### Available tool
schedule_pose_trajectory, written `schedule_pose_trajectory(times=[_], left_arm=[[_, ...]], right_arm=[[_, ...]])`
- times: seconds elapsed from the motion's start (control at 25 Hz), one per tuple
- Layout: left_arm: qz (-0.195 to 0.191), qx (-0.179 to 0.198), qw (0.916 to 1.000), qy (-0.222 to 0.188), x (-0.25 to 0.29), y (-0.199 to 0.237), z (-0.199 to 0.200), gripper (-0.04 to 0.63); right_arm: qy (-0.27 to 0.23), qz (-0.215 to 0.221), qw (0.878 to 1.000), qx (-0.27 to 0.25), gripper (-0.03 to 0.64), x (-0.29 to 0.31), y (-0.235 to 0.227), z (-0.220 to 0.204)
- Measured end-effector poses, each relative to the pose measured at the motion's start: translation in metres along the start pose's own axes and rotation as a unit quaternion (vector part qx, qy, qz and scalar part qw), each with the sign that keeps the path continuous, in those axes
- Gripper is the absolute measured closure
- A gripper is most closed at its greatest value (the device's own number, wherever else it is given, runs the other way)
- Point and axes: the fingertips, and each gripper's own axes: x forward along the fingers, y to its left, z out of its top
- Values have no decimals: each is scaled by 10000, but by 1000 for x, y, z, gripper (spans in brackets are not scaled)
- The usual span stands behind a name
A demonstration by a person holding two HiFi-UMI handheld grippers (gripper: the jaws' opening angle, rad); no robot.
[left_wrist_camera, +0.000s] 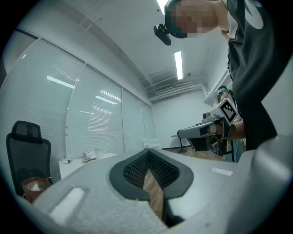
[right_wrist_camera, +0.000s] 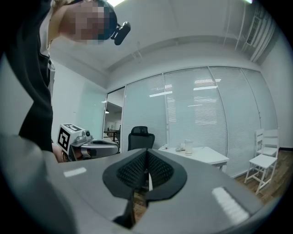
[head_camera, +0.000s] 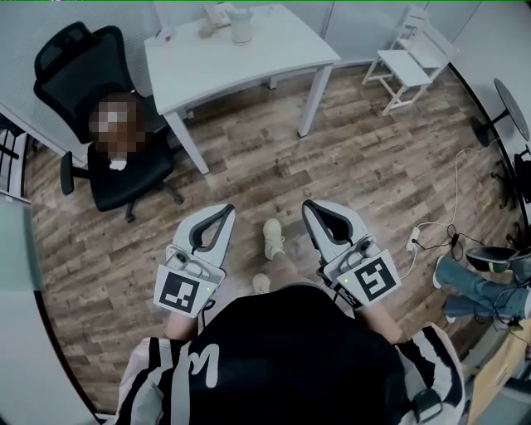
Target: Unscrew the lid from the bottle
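Observation:
A pale bottle (head_camera: 241, 26) with its lid on stands at the far edge of the white table (head_camera: 249, 66), well ahead of me. The right gripper view shows the same bottle (right_wrist_camera: 188, 147) small on the table (right_wrist_camera: 206, 156). My left gripper (head_camera: 228, 208) and right gripper (head_camera: 306, 203) are held side by side at waist height over the wooden floor, far from the table. Both are shut, with nothing between the jaws. Each gripper view looks along closed black pads (left_wrist_camera: 137, 168) (right_wrist_camera: 160, 171); the left gripper (left_wrist_camera: 147, 151) and the right gripper (right_wrist_camera: 147, 150) point level.
A black office chair (head_camera: 91, 75) stands left of the table and a small white chair (head_camera: 412, 60) at the back right. Cables and a power strip (head_camera: 413, 242) lie on the floor at right, beside another person's legs (head_camera: 466, 284). A phone (head_camera: 218, 13) sits near the bottle.

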Motion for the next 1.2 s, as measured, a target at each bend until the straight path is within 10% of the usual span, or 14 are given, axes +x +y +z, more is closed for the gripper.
schedule_pose_trajectory(times=[1.2], left_arm=[[388,-53,9992,-42,162,148,-3,594]], right_arm=[[-253,639,9976,53,615,178,-129,22]])
